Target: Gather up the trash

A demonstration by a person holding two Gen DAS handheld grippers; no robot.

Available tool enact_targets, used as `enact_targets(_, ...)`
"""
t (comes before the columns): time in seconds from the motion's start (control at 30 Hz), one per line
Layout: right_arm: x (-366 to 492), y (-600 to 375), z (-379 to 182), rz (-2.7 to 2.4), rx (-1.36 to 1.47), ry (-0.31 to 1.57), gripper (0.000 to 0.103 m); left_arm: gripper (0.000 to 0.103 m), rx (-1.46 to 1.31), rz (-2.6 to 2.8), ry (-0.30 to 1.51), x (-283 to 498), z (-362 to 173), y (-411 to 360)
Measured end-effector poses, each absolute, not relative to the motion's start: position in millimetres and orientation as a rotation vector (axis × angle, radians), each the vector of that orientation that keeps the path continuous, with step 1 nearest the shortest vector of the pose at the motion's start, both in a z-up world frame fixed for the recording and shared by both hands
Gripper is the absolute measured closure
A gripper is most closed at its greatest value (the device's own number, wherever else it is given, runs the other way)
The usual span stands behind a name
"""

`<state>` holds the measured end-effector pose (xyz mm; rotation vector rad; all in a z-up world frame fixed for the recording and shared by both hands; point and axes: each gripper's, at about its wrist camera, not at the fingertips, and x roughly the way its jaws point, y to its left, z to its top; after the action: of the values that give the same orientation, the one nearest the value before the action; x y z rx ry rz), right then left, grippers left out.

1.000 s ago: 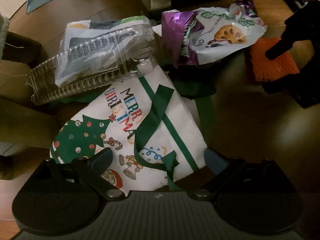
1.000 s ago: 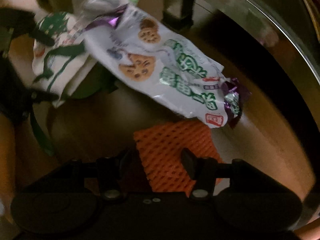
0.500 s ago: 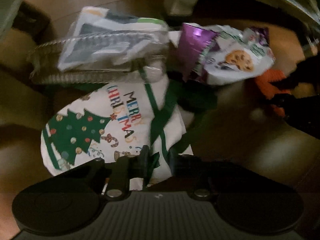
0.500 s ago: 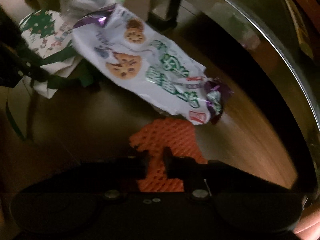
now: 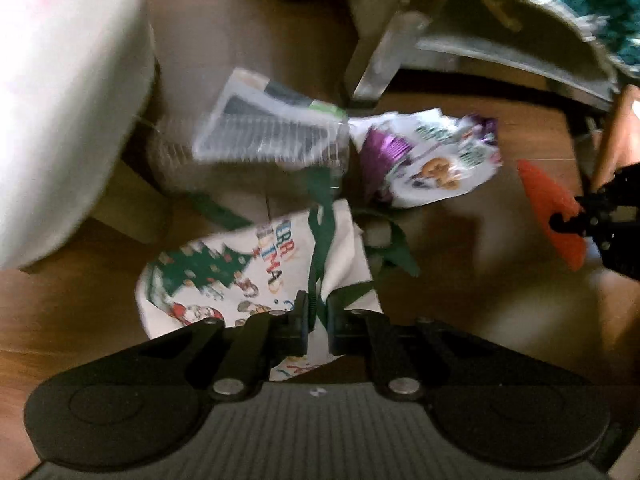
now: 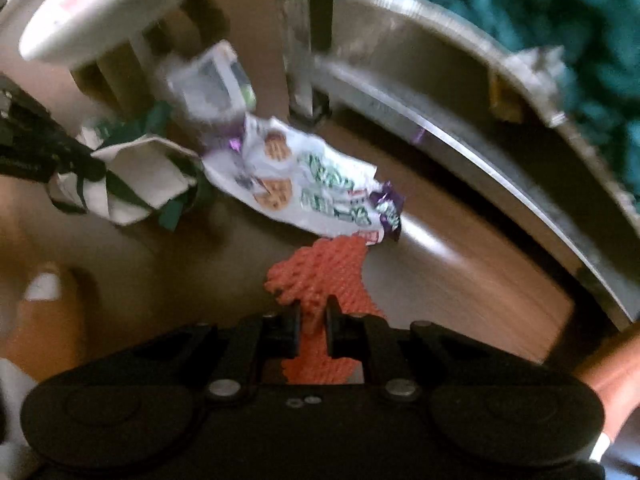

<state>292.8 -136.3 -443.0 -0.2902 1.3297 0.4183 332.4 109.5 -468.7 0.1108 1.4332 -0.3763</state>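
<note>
Now left gripper [image 5: 318,316] pinches bag strap [image 5: 320,240] (green); right gripper [image 6: 313,320] pinches orange net [image 6: 320,272].

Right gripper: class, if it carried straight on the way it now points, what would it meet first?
The right gripper is shut on the orange foam net. Beyond that, the cookie wrapper lies first in line, though blur leaves the depth uncertain.

Wood floor [image 5: 500,280]: cookie wrapper [image 6: 312,184], clear clamshell [image 5: 256,140] lying on it.

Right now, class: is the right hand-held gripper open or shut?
Shut: the right hand-held gripper pinches the orange foam net between its fingers.
</note>
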Motion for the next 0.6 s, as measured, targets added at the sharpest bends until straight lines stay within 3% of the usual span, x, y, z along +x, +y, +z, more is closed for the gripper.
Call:
enact_targets(0.3,270,-137,-320,0.462,-0.212,1.157,0.093,0.096,0.156,-0.375,1.285,319,-362,120)
enact_targets(0.6,240,-145,-181,0.518,-0.207,0.910,0.093,0.096,0.214,-0.320,1.006,306,-216,113)
